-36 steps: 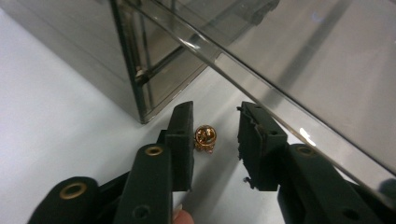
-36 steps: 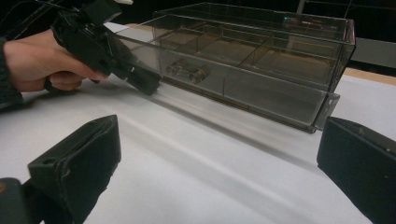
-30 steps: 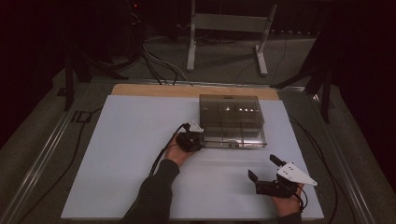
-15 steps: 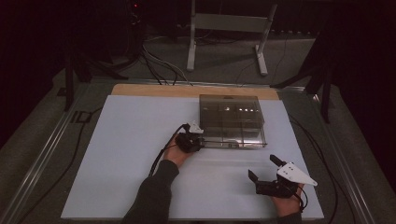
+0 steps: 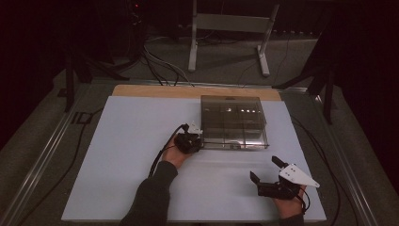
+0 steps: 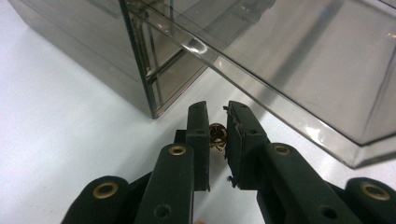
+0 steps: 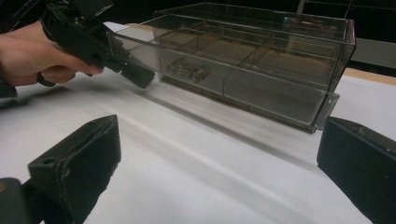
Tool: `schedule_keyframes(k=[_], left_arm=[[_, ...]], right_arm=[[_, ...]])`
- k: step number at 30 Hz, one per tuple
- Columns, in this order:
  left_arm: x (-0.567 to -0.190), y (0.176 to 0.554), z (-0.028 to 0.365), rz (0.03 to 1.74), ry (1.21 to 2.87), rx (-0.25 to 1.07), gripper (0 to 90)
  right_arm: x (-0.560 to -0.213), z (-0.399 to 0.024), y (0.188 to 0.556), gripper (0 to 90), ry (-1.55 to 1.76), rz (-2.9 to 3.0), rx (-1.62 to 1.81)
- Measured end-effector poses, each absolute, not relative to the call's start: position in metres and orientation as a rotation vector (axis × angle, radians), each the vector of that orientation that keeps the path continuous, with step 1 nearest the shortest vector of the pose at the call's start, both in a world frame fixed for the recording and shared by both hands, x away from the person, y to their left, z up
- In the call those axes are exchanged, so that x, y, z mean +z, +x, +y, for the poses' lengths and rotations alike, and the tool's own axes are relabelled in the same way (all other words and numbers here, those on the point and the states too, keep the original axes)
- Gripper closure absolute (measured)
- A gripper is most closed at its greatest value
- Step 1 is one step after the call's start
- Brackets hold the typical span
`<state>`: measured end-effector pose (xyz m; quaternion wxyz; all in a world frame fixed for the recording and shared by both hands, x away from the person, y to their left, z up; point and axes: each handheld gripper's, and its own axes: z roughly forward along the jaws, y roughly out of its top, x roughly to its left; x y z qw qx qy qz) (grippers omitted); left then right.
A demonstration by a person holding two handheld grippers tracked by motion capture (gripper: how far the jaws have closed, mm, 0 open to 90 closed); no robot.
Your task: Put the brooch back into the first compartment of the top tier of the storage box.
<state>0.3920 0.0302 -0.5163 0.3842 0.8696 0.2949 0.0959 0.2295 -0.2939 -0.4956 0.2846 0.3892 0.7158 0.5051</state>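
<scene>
White sheet covers the bench, a strip of bare wood showing along its far edge; room dark, with a metal stand and loose cables on the floor beyond. Smoked clear compartment box sits right of centre toward the far edge. Left hand-held gripper, at the box's near-left corner, is clamped on a small brown object just above the sheet; right hand-held gripper rests near the front right edge, jaws wide apart and empty, well apart from the box.
</scene>
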Motion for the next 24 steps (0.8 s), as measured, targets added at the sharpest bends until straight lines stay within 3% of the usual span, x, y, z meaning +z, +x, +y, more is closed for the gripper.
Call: schedule_keyframes(k=[24], left_arm=[[-0.504,0.390,0.046,0.768,2.187,0.241,80.8]], right_arm=[[-0.496,-0.294,0.230,0.1,1.044,1.912,1.353]])
